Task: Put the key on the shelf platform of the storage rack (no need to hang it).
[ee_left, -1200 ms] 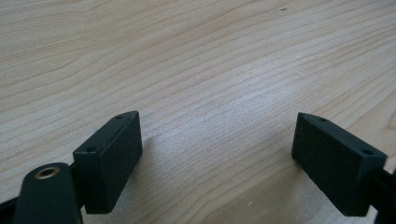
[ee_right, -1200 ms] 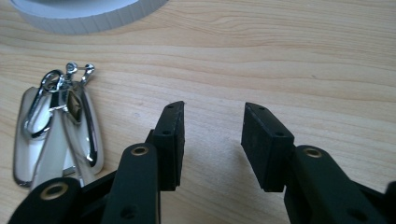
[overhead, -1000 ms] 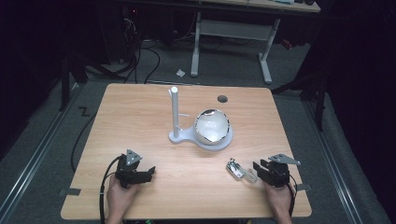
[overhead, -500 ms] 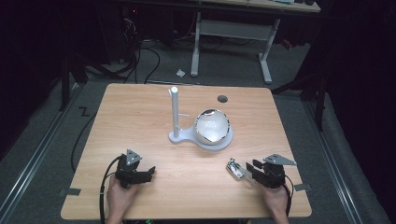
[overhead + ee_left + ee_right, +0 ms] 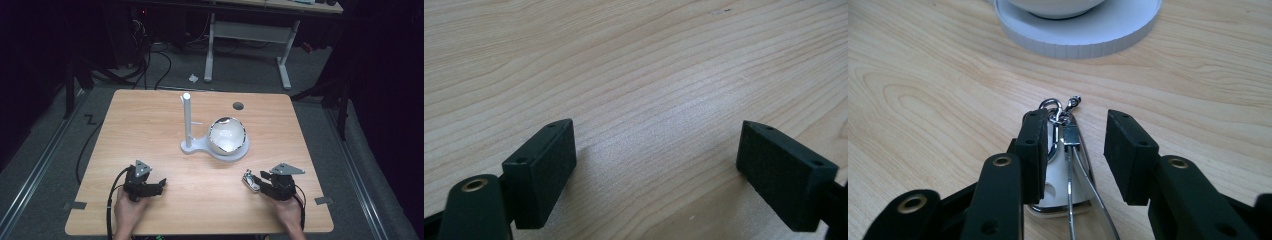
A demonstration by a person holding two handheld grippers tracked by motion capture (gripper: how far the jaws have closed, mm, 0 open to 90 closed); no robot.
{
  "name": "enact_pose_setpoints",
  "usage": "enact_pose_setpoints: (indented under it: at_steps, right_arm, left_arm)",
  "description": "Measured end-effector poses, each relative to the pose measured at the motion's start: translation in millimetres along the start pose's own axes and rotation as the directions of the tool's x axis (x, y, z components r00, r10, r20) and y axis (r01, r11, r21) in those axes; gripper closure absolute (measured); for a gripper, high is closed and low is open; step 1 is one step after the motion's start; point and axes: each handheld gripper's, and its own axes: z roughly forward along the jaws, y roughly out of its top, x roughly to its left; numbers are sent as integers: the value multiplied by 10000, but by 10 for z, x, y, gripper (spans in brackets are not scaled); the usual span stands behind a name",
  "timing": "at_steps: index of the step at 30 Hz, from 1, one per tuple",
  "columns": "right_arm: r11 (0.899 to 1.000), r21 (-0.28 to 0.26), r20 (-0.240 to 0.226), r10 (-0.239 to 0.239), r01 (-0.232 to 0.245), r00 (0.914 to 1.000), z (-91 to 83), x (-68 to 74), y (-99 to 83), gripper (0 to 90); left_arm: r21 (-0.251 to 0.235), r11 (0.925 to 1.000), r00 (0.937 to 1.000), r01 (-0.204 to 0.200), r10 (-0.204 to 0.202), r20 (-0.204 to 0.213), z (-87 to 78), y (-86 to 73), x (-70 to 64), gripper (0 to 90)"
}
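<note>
Right gripper view looks down on a small silver metal keychain with a white tag, ring and clasp (image 5: 1063, 150), lying flat on the pale wooden surface (image 5: 923, 90) between the jaws of the right claw (image 5: 1075, 150). The jaws stand apart: the left pad sits against or over the keychain's edge, the other is clear of it. Just beyond is the round white base of a white stand with an upright post (image 5: 187, 125), carrying a shiny bowl (image 5: 227, 135).

The step in hand looks like the grasp of the keychain. The next move, I judge, calls for closing squarely on its body without pushing it along the wood, then lifting.

The left claw (image 5: 654, 170) rests wide apart and empty near the front edge.

The keychain's near end is cut off below the frame, and its exact make is hard to tell.
</note>
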Motion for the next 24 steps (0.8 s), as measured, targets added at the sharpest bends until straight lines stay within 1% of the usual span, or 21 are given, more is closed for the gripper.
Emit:
enact_pose_setpoints:
  at_steps: [2,5,15,18,20,24]
  right_arm:
    - [10000,68,-1,-49,49,10000,18,0,4,615]
    - [9993,342,36,-124,122,9999,72,-2,14,608]
    - [9970,744,72,-226,220,9997,178,20,25,588]
    - [9954,904,176,-346,329,9992,212,21,25,589]
    - [9947,976,188,-333,313,9993,228,25,21,602]
    - [9956,895,2,-284,282,9996,241,16,22,668]
  left_arm:
    - [3,10000,10000,-1,1,0,0,0,0,166]
    - [2,10000,10000,-2,2,1,0,0,0,165]
    - [1,10000,10000,6,-6,5,0,0,0,166]
    - [2,10000,10000,13,-13,4,0,0,-1,166]
    - [3,10000,10000,11,-11,6,0,0,-1,166]
    - [2,10000,10000,-4,4,0,0,0,0,166]
